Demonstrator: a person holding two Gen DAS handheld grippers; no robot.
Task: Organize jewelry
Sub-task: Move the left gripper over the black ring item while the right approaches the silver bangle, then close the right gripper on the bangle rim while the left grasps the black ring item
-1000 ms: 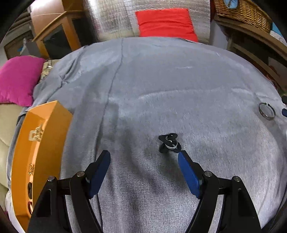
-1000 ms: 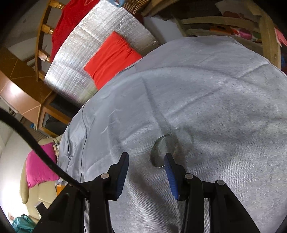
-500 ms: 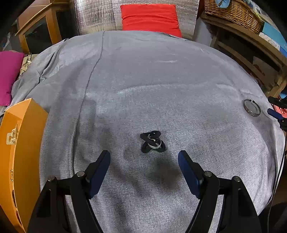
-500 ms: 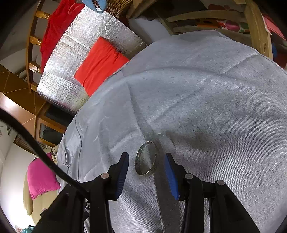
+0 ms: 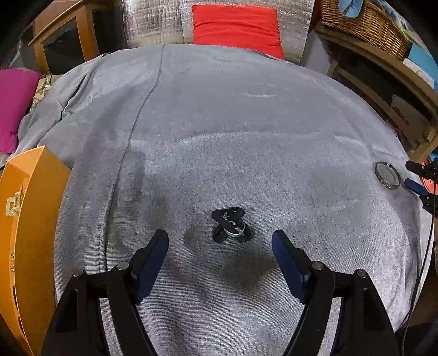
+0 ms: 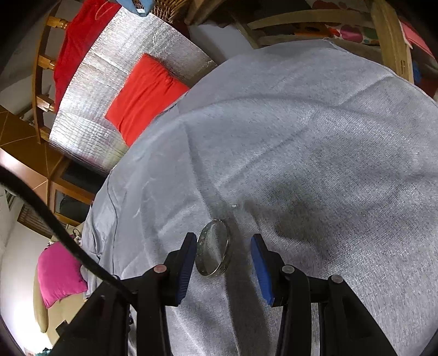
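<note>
A tangle of black cord with a silver ring (image 5: 230, 226) lies on the grey cloth (image 5: 219, 131), just ahead of my left gripper (image 5: 219, 238). That gripper is open and its blue pads stand wide on either side of the tangle without touching it. A silver bangle (image 6: 213, 252) lies flat between the fingers of my right gripper (image 6: 223, 243), close to the left pad (image 6: 189, 252) and well clear of the right one. The right gripper is open. In the left wrist view the bangle (image 5: 387, 175) sits at the cloth's right edge, with the right gripper's fingertips (image 5: 416, 186) beside it.
An orange box (image 5: 30, 224) with a metal latch stands at the cloth's left edge. A red cushion (image 5: 236, 27) leans on a silver foil panel at the back. A wooden shelf with a wicker basket (image 5: 364, 24) is back right, a pink cushion (image 5: 13, 106) far left.
The left wrist view has swung so the black tangle now sits centred between the left fingers. The right gripper has come down and forward until the bangle lies between its fingers.
</note>
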